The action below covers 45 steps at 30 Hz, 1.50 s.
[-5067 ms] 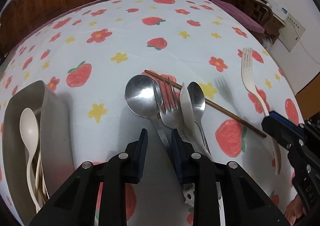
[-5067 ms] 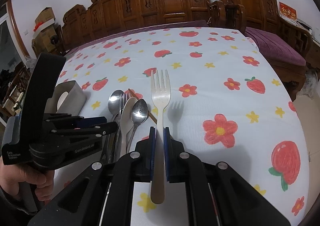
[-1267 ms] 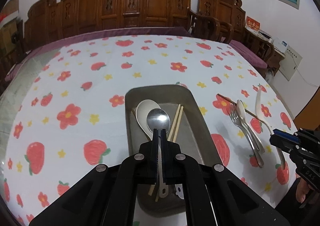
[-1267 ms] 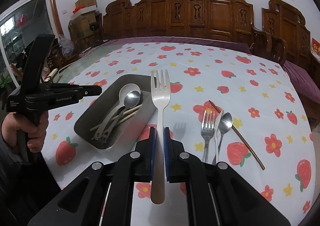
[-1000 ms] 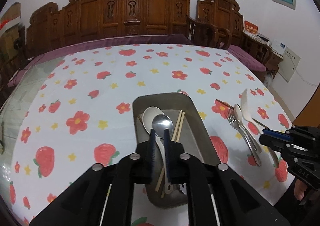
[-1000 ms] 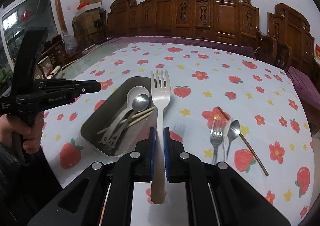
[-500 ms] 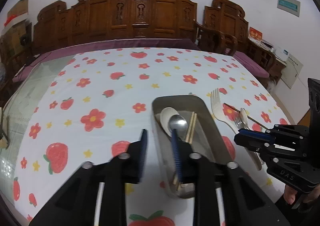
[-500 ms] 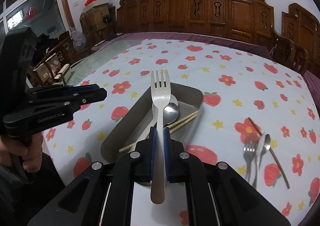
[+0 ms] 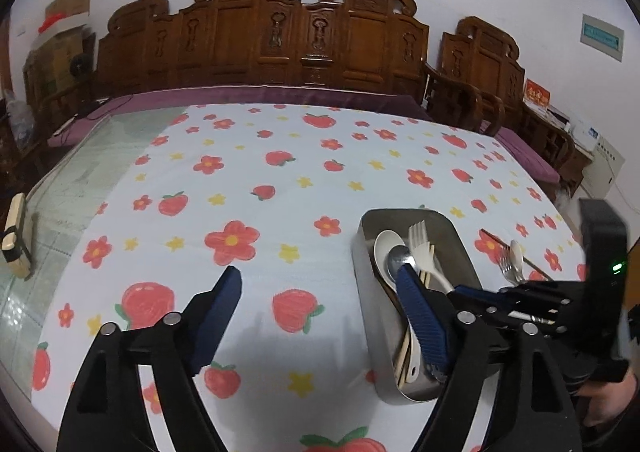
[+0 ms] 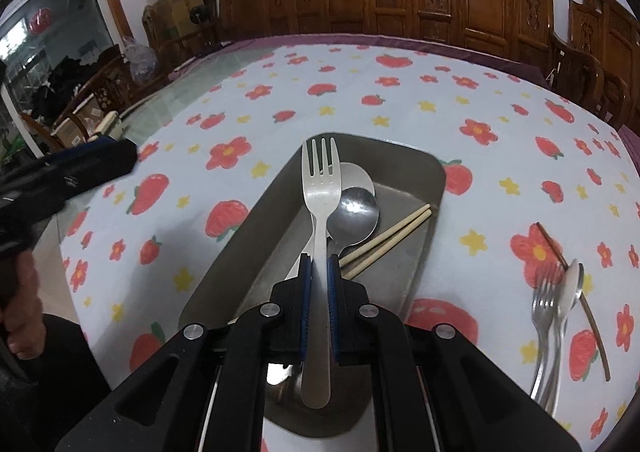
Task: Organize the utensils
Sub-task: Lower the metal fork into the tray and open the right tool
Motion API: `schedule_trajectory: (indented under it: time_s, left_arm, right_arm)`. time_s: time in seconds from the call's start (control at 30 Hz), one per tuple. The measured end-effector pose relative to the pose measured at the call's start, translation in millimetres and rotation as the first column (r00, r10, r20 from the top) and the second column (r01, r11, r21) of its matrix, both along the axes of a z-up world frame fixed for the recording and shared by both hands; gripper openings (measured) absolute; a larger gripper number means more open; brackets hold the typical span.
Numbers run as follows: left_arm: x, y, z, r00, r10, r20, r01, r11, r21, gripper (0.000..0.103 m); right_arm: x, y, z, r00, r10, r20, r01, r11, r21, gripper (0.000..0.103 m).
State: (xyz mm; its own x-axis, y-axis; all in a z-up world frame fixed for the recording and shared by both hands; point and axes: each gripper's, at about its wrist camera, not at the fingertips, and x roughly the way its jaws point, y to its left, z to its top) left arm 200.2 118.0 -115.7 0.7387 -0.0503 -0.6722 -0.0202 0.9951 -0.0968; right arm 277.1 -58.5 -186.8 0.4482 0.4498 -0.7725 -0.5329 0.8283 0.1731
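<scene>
A metal tray (image 9: 456,228) (image 10: 424,168) sits on the strawberry-print tablecloth. Inside it lie a cream spoon (image 9: 386,246), a steel spoon (image 10: 358,212) (image 9: 398,255) and light wooden chopsticks (image 10: 396,232). My right gripper (image 10: 316,264) is shut on the handle of a cream plastic fork (image 10: 320,188) (image 9: 422,248), held above the tray. My left gripper (image 9: 320,280) hangs left of the tray with its jaws opening wide and nothing between them. A steel fork (image 10: 546,296), another spoon (image 10: 572,284) and a dark chopstick (image 10: 576,292) lie on the cloth to the right.
Carved wooden chairs (image 9: 280,40) line the far side of the table. A glass-topped strip of table (image 9: 80,180) lies bare at the left, with a small wooden block (image 9: 14,236) on it. A hand (image 10: 20,300) holds the left gripper's handle.
The left gripper let go of the steel spoon into the tray, spread its jaws and drew away to the left. The right gripper carried the cream fork over the tray and lower.
</scene>
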Motion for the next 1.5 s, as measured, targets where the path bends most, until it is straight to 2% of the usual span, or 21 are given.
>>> schedule_trajectory:
  time_s: [0.07,0.37,0.57,0.83,1.0,1.13,1.37,1.4,1.47,1.5]
  left_arm:
    - [-0.6,1.5,1.0,1.000,0.008,0.008,-0.008,1.000,0.004,0.085]
    - [2.1,5.6,-0.7,1.000,0.013,-0.002,-0.013,1.000,-0.007,0.085]
    - [3.1,4.2,-2.2,1.000,0.010,-0.006,-0.010,1.000,0.002,0.085]
    - [2.7,3.3,-2.7,1.000,0.009,-0.010,-0.009,1.000,0.007,0.085]
    - [1.3,-2.3,-3.3,1.000,-0.001,-0.012,0.001,1.000,0.013,0.085]
    - [1.2,-13.1,-3.9,1.000,-0.024,-0.011,0.024,0.999,0.021,0.085]
    - [-6.5,-56.6,-6.9,0.994,-0.105,-0.012,0.106,0.993,0.048,0.085]
    - [-8.2,-62.4,-7.5,0.993,-0.115,-0.010,0.115,0.992,0.052,0.085]
    - [-11.9,-77.9,-9.7,0.990,-0.143,-0.008,0.143,0.988,0.060,0.085]
    - [-13.7,-86.1,-10.5,0.988,-0.157,-0.007,0.157,0.986,0.063,0.085]
  right_arm:
    - [2.4,3.7,-4.9,1.000,0.000,-0.018,0.001,1.000,0.002,0.010]
    - [11.8,17.2,-23.2,0.996,-0.040,-0.083,0.042,0.999,0.015,0.010]
    - [15.4,25.3,-28.2,0.988,-0.038,-0.151,0.052,0.995,0.089,0.010]
    - [14.8,25.3,-28.7,0.985,-0.020,-0.170,0.043,0.990,0.134,0.011]
    - [10.1,16.5,-21.3,0.993,-0.011,-0.117,0.025,0.993,0.118,0.011]
    - [2.3,1.5,-4.6,0.999,0.005,-0.037,-0.002,0.995,0.100,0.011]
    - [-14.3,-57.8,27.3,0.996,-0.026,0.084,0.022,0.998,0.052,0.011]
    - [-15.8,-66.2,29.3,0.995,-0.034,0.095,0.030,0.999,0.042,0.014]
    - [-21.0,-88.7,32.1,0.991,-0.043,0.126,0.042,0.999,0.007,0.025]
    - [-22.4,-99.4,31.2,0.990,-0.052,0.133,0.054,0.998,-0.011,0.026]
